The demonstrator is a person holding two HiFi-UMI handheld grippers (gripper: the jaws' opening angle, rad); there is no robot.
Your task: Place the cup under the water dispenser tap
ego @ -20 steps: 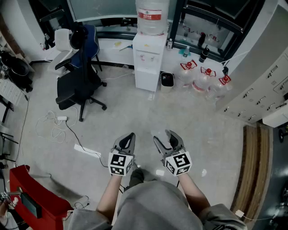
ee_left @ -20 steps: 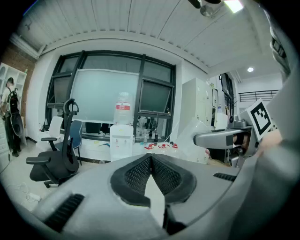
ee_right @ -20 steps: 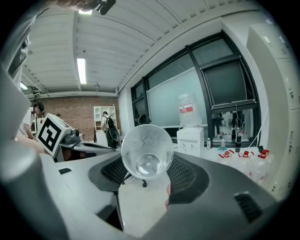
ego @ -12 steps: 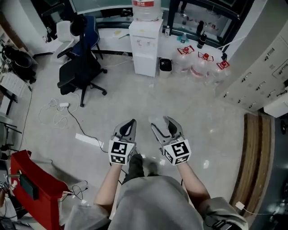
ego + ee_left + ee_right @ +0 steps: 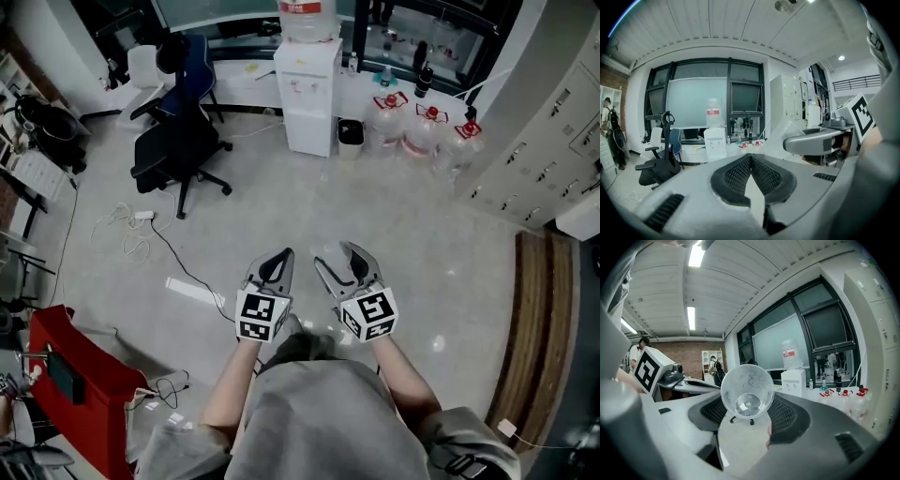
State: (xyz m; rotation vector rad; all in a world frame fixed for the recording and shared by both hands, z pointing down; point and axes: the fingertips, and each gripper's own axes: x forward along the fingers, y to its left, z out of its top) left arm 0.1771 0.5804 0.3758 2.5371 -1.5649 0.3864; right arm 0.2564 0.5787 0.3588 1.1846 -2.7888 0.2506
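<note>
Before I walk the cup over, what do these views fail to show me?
- Water dispenser taps: too small in every view to tell which is which.
- Water bottle on top: cut off by the head view's upper edge.
- Cup: plain in the right gripper view; nearly invisible in the head view, being transparent, between the jaws of the right gripper.

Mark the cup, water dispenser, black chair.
cup (image 5: 747, 390): right gripper view, clear body.
water dispenser (image 5: 309, 108): head view, white front.
black chair (image 5: 176, 155): head view, seat.

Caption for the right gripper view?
Right gripper grips a clear cup; the water dispenser stands across the room.
</note>
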